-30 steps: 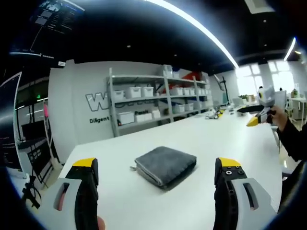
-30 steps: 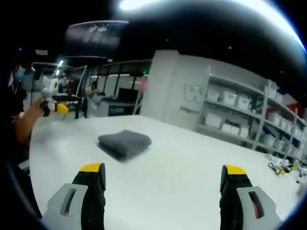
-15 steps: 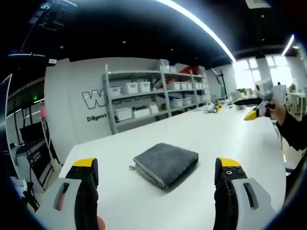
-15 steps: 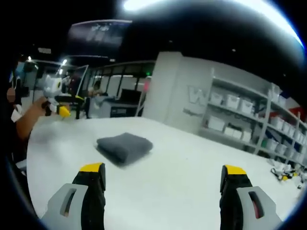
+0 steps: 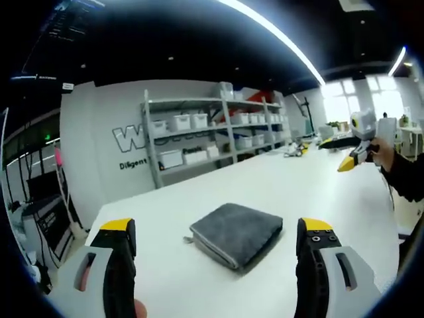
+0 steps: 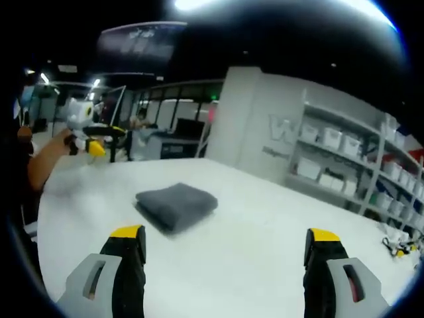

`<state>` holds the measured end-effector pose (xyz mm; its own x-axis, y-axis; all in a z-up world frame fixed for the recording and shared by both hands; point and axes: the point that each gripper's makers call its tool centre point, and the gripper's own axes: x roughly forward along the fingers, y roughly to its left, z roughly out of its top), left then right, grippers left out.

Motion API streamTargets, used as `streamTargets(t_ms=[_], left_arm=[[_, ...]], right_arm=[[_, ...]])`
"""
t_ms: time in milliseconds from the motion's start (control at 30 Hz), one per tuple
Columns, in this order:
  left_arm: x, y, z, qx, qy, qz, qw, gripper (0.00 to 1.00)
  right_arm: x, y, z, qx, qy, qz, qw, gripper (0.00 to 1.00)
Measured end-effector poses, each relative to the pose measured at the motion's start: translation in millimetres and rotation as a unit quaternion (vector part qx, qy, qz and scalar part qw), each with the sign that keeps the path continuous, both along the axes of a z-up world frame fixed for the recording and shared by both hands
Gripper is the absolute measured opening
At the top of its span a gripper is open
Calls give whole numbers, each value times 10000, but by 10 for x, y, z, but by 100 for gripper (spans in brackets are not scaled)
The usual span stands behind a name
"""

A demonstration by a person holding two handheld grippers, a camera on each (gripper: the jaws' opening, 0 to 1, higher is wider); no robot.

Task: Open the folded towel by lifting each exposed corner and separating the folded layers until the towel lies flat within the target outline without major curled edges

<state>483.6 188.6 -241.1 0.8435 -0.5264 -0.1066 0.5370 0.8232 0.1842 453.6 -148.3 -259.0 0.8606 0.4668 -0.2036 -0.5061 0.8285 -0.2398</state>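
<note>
Both views had shifted a little since a second ago: towel sat slightly lower and bigger between my left jaws, so that hand had eased closer; towel itself hadn't been touched. It was folded into a thick grey square, lying on the white table, with stacked layer edges and a small tag facing my left side. No outline visible on the table that I could tell.

Key relation: towel was straight ahead of my left gripper, centred between the two yellow-tipped jaws but beyond them, not touching. From my right gripper, the towel lay ahead and off to the left, nearer the left jaw line than the right one. So left looked better lined up for the first corner; right would need to swing inward.

Both grippers were spread wide, holding nothing, hovering above the table.

Left gripper showed at the far left of the right gripper view, right gripper at the far right of the left gripper view. Shelves with white bins stood behind.
</note>
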Motion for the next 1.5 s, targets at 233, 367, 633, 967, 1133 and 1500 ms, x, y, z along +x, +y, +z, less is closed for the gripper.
streamTargets(t_ms=[233, 367, 633, 967, 1133, 1500], left_arm=[[188, 19, -75, 35, 78, -18, 10000, 98], [297, 68, -125, 282, 76, 103, 9995, 98], [338, 22, -35, 23, 126, -85, 9999, 99], [525, -29, 5, 69, 103, -116, 9999, 98], [618, -21, -33, 173, 141, -100, 9997, 99], [809, 4, -22, 390, 156, -85, 9991, 99]], right_arm=[[249, -23, 70, -55, -63, -40, 10000, 100], [374, -55, 83, -111, -97, -131, 9998, 100], [515, -97, 30, -70, -59, -191, 9998, 100], [715, -114, 33, -63, -63, -237, 9997, 100], [796, -114, 8, -73, -39, -212, 9997, 100], [925, -142, 43, -241, -35, -249, 9994, 100]])
